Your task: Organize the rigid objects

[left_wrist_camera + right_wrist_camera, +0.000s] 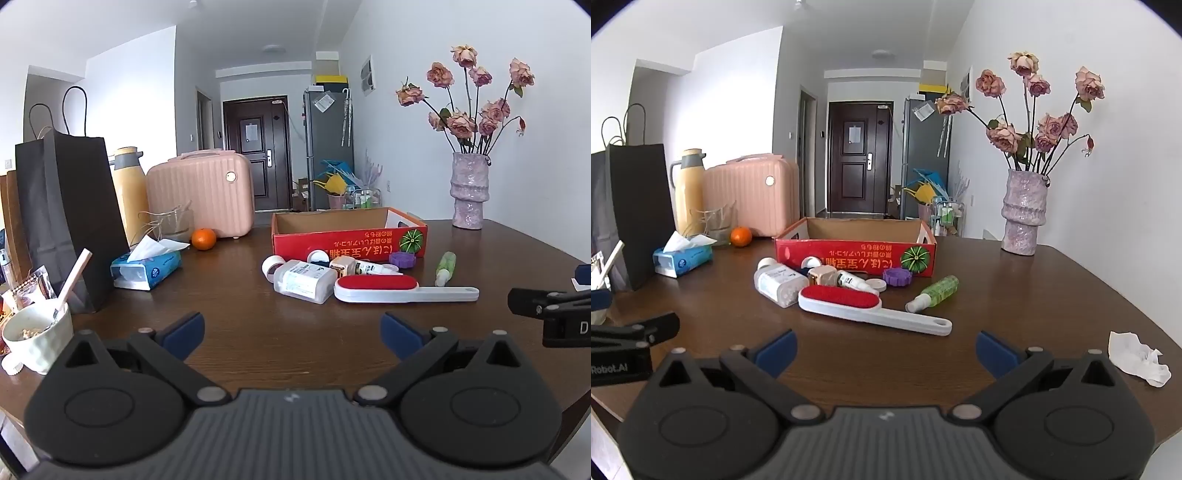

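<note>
A red cardboard box [349, 242] [855, 254] stands open-topped on the brown table [240, 306] [1015, 295]. In front of it lie a white lint brush with a red pad [402, 290] [871, 308], a white pill bottle [301, 282] [779, 284], a green spray bottle [445, 267] [934, 293], a purple cap [402, 259] [897, 277] and small dropper bottles [360, 266] [849, 280]. My left gripper [291, 334] is open over bare wood short of the pile. My right gripper [886, 350] is also open, just short of the brush handle.
A tissue pack [146, 267] [681, 258], orange [203, 239] [740, 236], pink case [207, 192] [753, 199], yellow flask [129, 188], dark paper bag [66, 218] and a bowl with a spoon [38, 332] crowd the left. A vase of roses [469, 192] [1023, 210] stands right; crumpled tissue [1137, 358] lies near.
</note>
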{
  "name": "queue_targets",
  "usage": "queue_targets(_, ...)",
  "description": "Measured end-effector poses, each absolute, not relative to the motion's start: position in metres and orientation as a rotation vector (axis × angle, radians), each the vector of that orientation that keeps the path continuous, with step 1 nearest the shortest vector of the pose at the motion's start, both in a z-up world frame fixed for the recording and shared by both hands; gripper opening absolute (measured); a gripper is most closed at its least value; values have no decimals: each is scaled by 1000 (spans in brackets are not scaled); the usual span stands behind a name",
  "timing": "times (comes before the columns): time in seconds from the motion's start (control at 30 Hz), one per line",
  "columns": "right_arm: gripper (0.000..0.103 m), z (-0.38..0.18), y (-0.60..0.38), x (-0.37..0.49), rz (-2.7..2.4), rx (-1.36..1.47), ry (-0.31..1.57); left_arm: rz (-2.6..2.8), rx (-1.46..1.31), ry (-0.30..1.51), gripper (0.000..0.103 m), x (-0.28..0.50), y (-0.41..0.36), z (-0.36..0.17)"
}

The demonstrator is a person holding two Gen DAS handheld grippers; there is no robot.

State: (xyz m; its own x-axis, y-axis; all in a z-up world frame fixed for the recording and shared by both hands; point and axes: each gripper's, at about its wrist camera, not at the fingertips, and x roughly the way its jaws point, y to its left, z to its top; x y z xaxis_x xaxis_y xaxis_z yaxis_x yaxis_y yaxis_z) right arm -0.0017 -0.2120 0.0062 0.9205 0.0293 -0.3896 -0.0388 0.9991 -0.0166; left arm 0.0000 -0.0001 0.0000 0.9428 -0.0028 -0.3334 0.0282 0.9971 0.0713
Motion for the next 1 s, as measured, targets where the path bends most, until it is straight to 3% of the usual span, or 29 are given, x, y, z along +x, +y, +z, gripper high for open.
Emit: queue_targets(1.0,103,9,-211,-6,34,-27,387,-17,67,335,103,-4,-1,-1)
